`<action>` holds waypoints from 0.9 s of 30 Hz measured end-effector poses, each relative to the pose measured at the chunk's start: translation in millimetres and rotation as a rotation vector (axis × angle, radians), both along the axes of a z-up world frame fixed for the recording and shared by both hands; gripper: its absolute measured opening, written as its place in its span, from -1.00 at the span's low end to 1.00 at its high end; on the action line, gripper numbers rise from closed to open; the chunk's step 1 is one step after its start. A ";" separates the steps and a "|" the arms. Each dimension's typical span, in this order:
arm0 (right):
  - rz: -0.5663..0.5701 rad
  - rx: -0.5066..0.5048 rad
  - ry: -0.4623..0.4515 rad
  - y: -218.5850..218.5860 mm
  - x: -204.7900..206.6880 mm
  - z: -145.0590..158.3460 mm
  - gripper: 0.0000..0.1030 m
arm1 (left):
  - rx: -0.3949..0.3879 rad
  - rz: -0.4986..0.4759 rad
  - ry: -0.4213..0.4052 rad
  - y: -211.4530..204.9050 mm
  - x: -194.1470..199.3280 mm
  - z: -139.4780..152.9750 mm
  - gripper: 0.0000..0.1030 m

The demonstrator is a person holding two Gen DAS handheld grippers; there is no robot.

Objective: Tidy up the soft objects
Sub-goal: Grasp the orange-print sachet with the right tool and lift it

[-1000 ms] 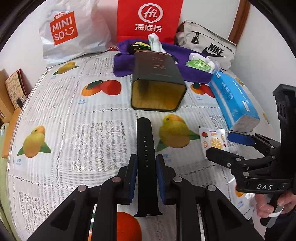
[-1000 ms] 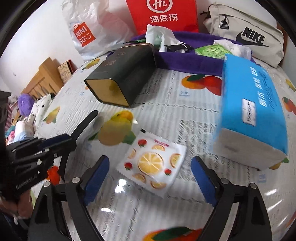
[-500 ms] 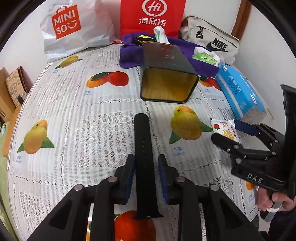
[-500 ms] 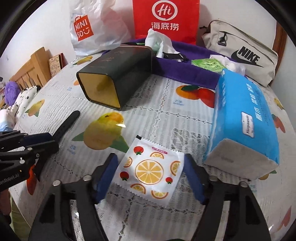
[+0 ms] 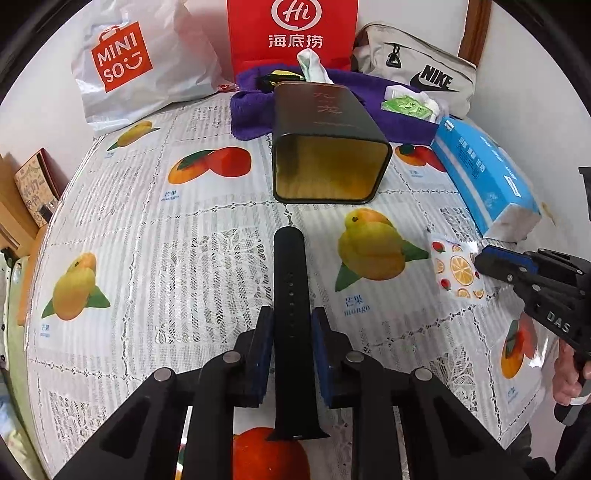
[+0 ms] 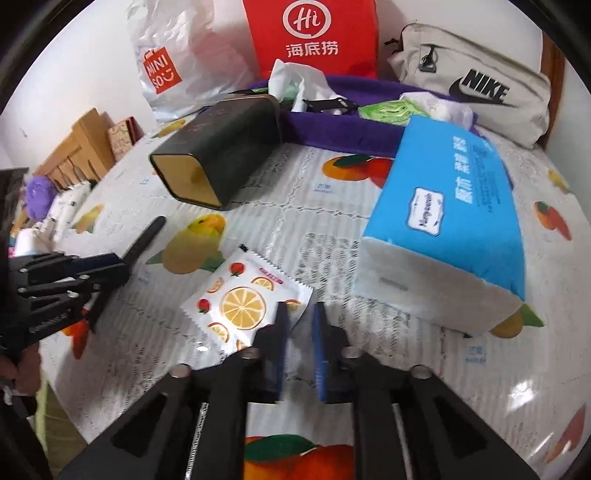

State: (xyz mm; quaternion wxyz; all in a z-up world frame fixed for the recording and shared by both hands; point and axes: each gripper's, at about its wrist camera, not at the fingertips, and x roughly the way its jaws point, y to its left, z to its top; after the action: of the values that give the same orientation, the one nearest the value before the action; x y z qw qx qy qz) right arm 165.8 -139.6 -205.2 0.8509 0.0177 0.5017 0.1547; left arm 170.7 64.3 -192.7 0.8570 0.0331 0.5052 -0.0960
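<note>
A surface under a glossy white lace-patterned cloth printed with mangoes and oranges (image 5: pixel 207 236) meets plain white walls (image 5: pixel 37 99). A brown wooden door frame (image 5: pixel 471 33) stands at the far right corner. Light wooden furniture (image 6: pixel 79 147) sits beyond the left edge. Daylight glares off the cloth.

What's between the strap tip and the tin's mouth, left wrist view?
Nothing. In the left wrist view only bare tablecloth separates the strap tip from the open mouth of the tin. The left gripper brackets the strap.
</note>
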 end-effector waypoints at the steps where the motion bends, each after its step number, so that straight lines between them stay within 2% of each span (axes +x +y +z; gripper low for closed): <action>1: -0.001 0.022 0.007 -0.7 0.3 0.4 -0.13 | -0.002 0.003 0.003 0.3 -0.1 0.7 -0.60; 2: -0.006 0.051 0.013 0.0 1.0 1.6 0.21 | -0.005 0.003 0.004 0.9 -0.7 1.2 -0.60; 4: -0.002 0.062 0.012 4.5 1.3 1.3 0.45 | -0.013 0.007 0.010 3.3 -2.2 1.5 -0.56; 6: 0.004 0.030 0.009 13.7 2.2 -1.5 0.50 | -0.015 0.008 0.010 6.4 -5.0 1.3 -0.48; 8: 0.009 -0.002 -0.009 25.4 2.7 -3.7 0.70 | -0.006 0.007 0.009 8.6 -7.1 1.1 -0.35; 9: 0.011 -0.010 -0.013 29.6 2.8 -4.8 0.74 | -0.001 0.011 0.009 11.1 -7.9 0.9 -0.27; 11: 0.023 -0.041 -0.025 39.9 2.0 -6.8 0.84 | -0.010 0.017 0.012 14.7 -8.2 0.3 -0.25; 13: 0.034 -0.079 -0.048 48.8 1.6 -10.2 0.85 | -0.023 0.019 0.014 17.8 -7.4 0.1 -0.25; 14: 0.035 -0.110 -0.070 54.2 0.7 -12.4 0.82 | -0.024 0.020 0.014 18.2 -6.8 0.0 -0.25; 16: 0.042 -0.110 -0.086 54.7 -1.2 -12.5 0.70 | -0.021 0.022 0.014 17.9 -5.8 -0.7 -0.24; 18: 0.039 -0.112 -0.097 52.3 -1.8 -10.6 0.39 | -0.018 0.021 0.012 17.6 -5.2 -1.1 -0.24; 19: 0.037 -0.113 -0.101 50.9 -2.2 -10.3 0.36 | -0.017 0.020 0.011 16.9 -5.0 -1.1 -0.23; 27: 0.057 -0.110 -0.122 47.9 -7.8 -6.6 -0.27 | -0.040 0.023 0.008 18.9 -3.5 -0.3 -0.17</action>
State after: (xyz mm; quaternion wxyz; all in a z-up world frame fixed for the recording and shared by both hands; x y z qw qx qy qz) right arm 158.0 -91.8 -211.8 0.8748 -0.0530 0.4570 0.1521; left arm 167.2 83.3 -193.0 0.8565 0.0097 0.5071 -0.0962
